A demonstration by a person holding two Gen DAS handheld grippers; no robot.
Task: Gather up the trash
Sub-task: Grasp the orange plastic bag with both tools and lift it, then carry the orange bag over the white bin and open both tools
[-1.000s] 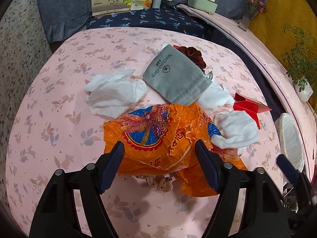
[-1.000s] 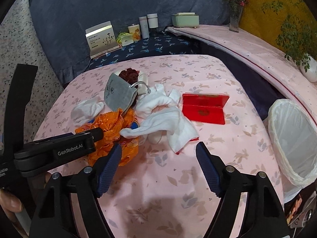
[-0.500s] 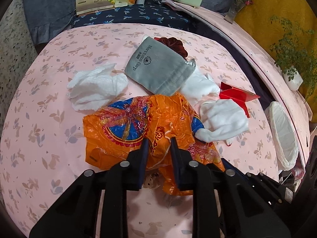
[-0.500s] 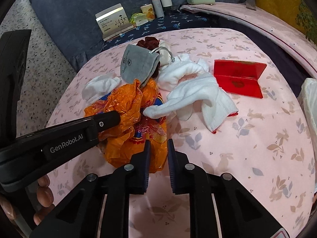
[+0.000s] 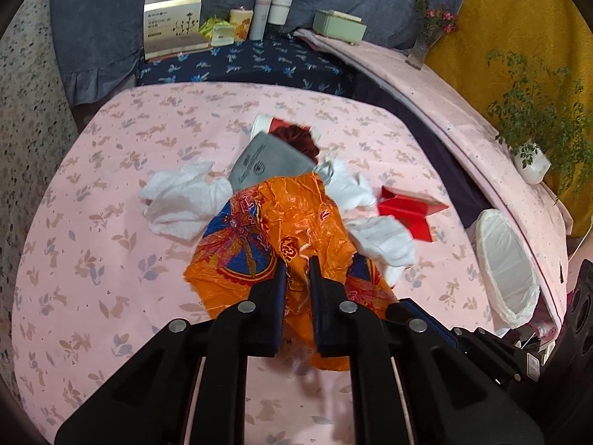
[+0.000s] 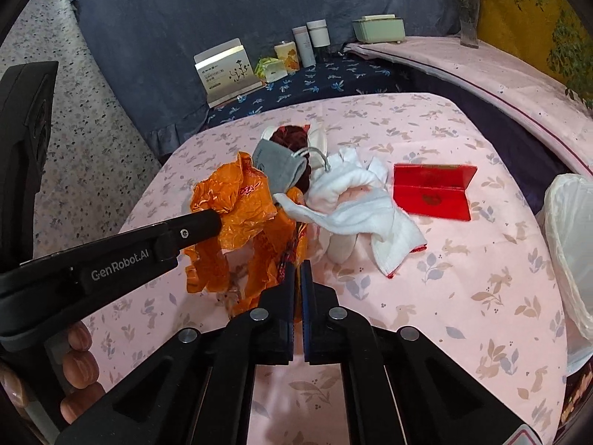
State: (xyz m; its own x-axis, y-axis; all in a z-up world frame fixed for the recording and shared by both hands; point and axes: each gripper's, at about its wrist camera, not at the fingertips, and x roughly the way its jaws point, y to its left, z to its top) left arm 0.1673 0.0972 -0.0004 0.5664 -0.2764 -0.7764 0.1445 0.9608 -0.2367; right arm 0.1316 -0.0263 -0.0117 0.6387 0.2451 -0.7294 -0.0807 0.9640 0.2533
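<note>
A crumpled orange plastic bag (image 5: 281,230) with blue and red print hangs lifted above the pink table. My left gripper (image 5: 296,270) is shut on its near edge. My right gripper (image 6: 297,269) is shut on its lower edge, and the bag (image 6: 237,207) also shows there with the left gripper's arm (image 6: 148,248) reaching in from the left. Behind the bag lie white tissues (image 5: 181,200), a grey pouch (image 5: 267,163), a white cloth (image 6: 355,204) and a red folded card (image 6: 433,193). A white-lined trash bin (image 5: 507,267) stands off the table's right edge.
The pink floral tablecloth (image 5: 92,259) covers the table. A dark red scrunchie (image 5: 296,137) and a paper cup (image 5: 263,124) lie at the back of the pile. Boxes and bottles (image 5: 259,18) stand on a dark blue shelf behind. Potted plant (image 5: 533,163) at right.
Both grippers closed from wide open onto the orange bag and lifted it off the table; it now hangs bunched between them.
</note>
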